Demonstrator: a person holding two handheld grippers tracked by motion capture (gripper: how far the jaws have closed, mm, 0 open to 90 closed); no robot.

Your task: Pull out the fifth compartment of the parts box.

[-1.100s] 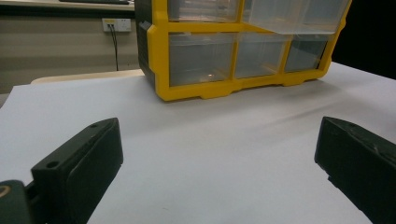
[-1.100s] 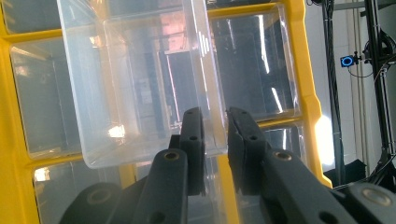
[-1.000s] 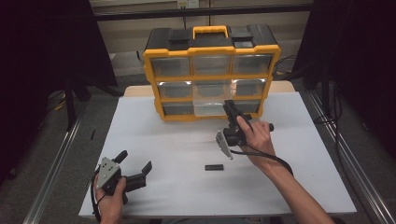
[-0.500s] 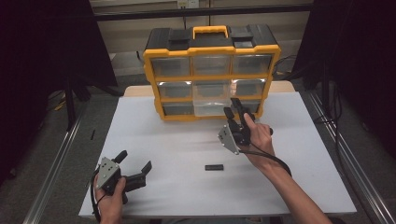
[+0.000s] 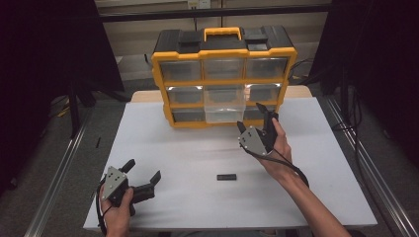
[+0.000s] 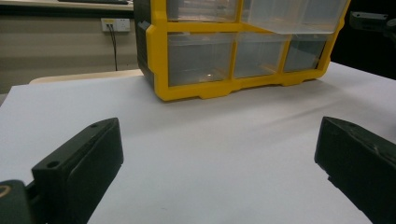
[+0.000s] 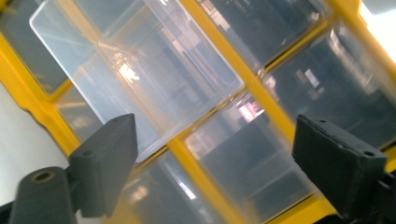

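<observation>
Middle drawer (image 5: pixel 225 105) pulled out, right hand-held gripper (image 5: pixel 266 114) just spread and empty before it, left hand-held gripper (image 5: pixel 145 173) spread idle; next, probably reaching down for the small black part (image 5: pixel 227 177) on the worktop (image 5: pixel 316 163).

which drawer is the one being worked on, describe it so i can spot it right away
Find the yellow and black plastic organiser case standing at the back of the white table. Its front is a three by three grid of clear plastic drawers; take the middle drawer of the middle row. Unlike its flush neighbours, it is pulled out towards the person.
</observation>
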